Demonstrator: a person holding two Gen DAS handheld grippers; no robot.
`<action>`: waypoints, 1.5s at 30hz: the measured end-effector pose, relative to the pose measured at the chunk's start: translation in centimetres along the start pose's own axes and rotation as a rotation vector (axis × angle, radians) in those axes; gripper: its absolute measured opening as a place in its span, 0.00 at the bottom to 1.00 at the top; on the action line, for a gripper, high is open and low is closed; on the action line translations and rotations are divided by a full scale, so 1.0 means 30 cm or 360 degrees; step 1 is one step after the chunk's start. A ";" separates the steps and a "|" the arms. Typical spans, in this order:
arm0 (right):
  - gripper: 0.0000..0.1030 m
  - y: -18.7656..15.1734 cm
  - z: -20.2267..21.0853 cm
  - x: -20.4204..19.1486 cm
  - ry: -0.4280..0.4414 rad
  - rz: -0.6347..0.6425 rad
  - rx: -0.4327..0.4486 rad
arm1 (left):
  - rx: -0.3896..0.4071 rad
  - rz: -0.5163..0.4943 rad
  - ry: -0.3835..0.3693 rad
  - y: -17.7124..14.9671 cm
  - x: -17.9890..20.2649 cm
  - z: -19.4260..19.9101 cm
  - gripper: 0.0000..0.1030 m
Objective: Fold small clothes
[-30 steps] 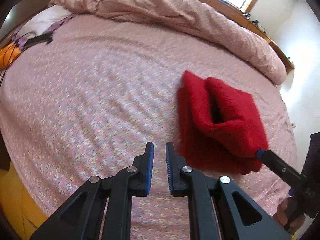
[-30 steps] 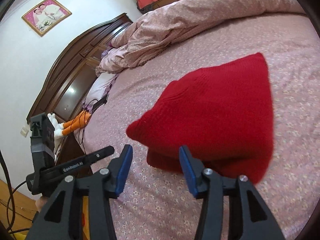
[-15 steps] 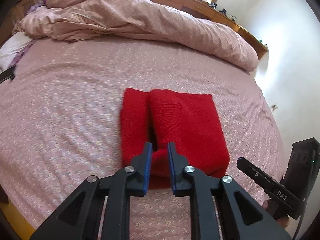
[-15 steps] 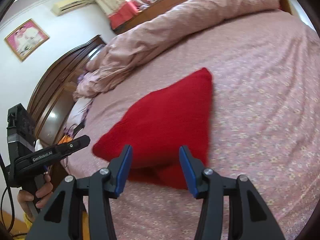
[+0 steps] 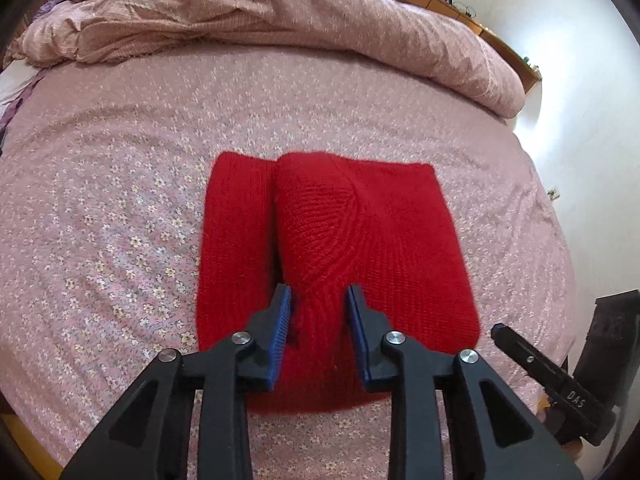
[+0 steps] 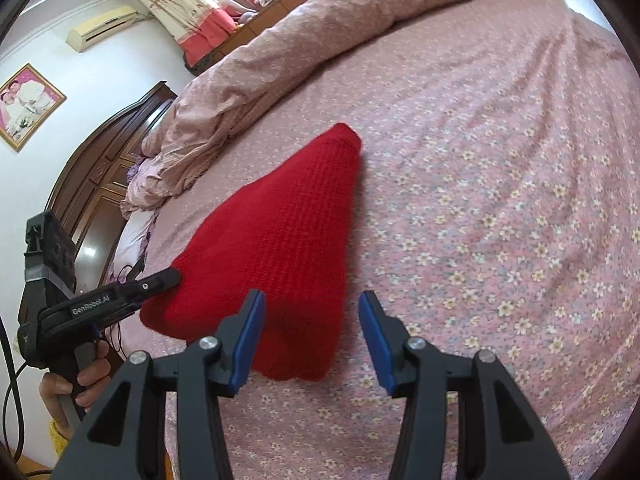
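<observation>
A red knitted garment (image 5: 352, 232) lies folded in layers on the pink floral bedsheet (image 5: 120, 200); it also shows in the right wrist view (image 6: 280, 248). My left gripper (image 5: 319, 300) is open, its blue-padded fingers hovering over the garment's near edge with a raised fold between them. My right gripper (image 6: 311, 308) is open and empty, just off the garment's near corner, above the sheet. The left gripper's tip (image 6: 160, 282) shows in the right wrist view at the garment's left edge.
A rumpled pink duvet (image 5: 280, 24) is piled along the far side of the bed. A dark wooden headboard (image 6: 100, 168) and a pillow stand at the left in the right wrist view. The right gripper's body (image 5: 560, 384) sits at the bed's right edge.
My left gripper swung over the garment's near edge and opened wider. My right gripper drew back off the garment toward its right corner and stayed open.
</observation>
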State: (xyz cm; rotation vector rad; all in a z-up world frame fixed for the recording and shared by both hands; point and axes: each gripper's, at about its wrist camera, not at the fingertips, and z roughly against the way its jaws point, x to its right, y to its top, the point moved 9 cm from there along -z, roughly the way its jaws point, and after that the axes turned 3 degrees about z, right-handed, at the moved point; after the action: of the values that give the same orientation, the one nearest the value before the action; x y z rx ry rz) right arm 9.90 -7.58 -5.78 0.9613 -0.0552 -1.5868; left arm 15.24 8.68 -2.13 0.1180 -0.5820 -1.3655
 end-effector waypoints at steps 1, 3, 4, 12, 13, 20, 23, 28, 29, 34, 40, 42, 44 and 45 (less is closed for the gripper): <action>0.50 0.000 -0.002 0.006 -0.0003 -0.0007 -0.0002 | -0.0016 0.0001 0.0003 -0.007 -0.003 -0.019 0.22; 0.50 -0.003 -0.010 0.025 -0.0014 -0.0025 -0.0008 | -0.0034 -0.0002 0.0001 -0.018 -0.008 -0.042 0.23; 0.50 -0.004 -0.014 0.030 -0.0020 -0.0029 -0.0012 | -0.0045 0.0005 -0.0003 -0.026 -0.012 -0.057 0.24; 0.49 0.030 -0.073 0.045 -0.0128 0.0083 0.0000 | 0.0001 0.0136 -0.0165 -0.047 -0.037 -0.068 0.24; 0.50 0.039 -0.080 0.048 -0.0146 0.0090 0.0004 | 0.0010 0.0140 -0.0182 -0.050 -0.038 -0.063 0.21; 0.49 0.088 -0.161 0.095 -0.0234 0.0064 -0.0035 | 0.0099 0.0159 -0.0267 -0.051 -0.038 -0.011 0.11; 0.46 0.098 -0.175 0.069 -0.0194 0.0097 -0.0040 | 0.0173 0.0130 -0.0289 -0.045 -0.028 0.045 0.09; 0.31 0.103 -0.184 -0.022 -0.0109 0.0217 -0.0049 | 0.0294 0.0092 -0.0255 -0.050 -0.061 0.147 0.09; 0.31 0.101 -0.183 -0.054 -0.0094 0.0266 -0.0048 | 0.0304 0.0101 -0.0250 -0.046 -0.078 0.155 0.09; 0.31 0.082 -0.194 -0.171 -0.0019 0.0392 -0.0063 | 0.0275 0.0237 -0.0170 -0.074 -0.227 0.131 0.09; 0.31 0.043 -0.238 -0.234 -0.0050 0.0514 -0.0100 | 0.0172 0.0382 -0.0151 -0.135 -0.340 0.004 0.10; 0.31 0.038 -0.235 -0.236 -0.0065 0.0546 -0.0101 | 0.0175 0.0429 -0.0195 -0.141 -0.361 -0.004 0.10; 0.31 0.037 -0.239 -0.240 -0.0072 0.0557 -0.0110 | 0.0177 0.0446 -0.0214 -0.147 -0.371 -0.003 0.11; 0.31 0.036 -0.238 -0.241 -0.0073 0.0555 -0.0113 | 0.0177 0.0443 -0.0212 -0.149 -0.372 -0.002 0.12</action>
State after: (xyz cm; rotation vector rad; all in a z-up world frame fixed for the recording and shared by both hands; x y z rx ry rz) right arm 14.58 1.51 -5.99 0.8103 -0.1874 -1.2799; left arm 10.33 18.20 -7.62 0.0338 -0.7575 -1.0761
